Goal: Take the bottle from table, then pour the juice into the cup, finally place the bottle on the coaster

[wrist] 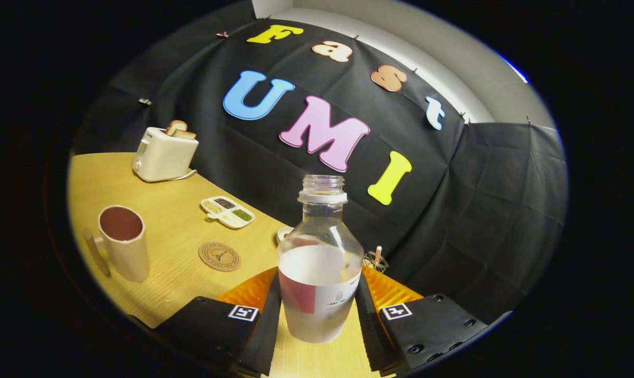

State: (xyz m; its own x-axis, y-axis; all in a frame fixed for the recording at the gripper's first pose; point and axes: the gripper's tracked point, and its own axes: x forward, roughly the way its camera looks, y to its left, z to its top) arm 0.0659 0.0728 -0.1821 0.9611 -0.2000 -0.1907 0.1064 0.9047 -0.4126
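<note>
A clear plastic bottle (320, 262) stands between the two fingers of the tool (319, 320), which is clenched on it, one finger pressed against each side of its lower body. The bottle has no cap on its open neck, carries a label with a red patch, and holds pale liquid up to about the middle of its body. Its base is seen against the wooden worktop (175, 231); whether it rests there or is lifted clear cannot be told.

The whole scene appears tilted, with the worktop sloping away to the left of the bottle. On that side, near the fingers, stands a tall beige cup (124, 242) with a dark reddish inside and a handle. Between the cup and the bottle a round brown coaster (219, 256) lies flat on the wood, bare, well apart from both.

Further back, beyond the coaster, sits a small white divided tray (227, 211) with grains or seeds of different colours in its compartments. Beyond that, at the far side of the worktop, is a cream toaster (164, 153) with two slices of bread sticking up from its slots. Just behind the bottle, the rim of a small white dish (283, 233) peeks out.
</note>
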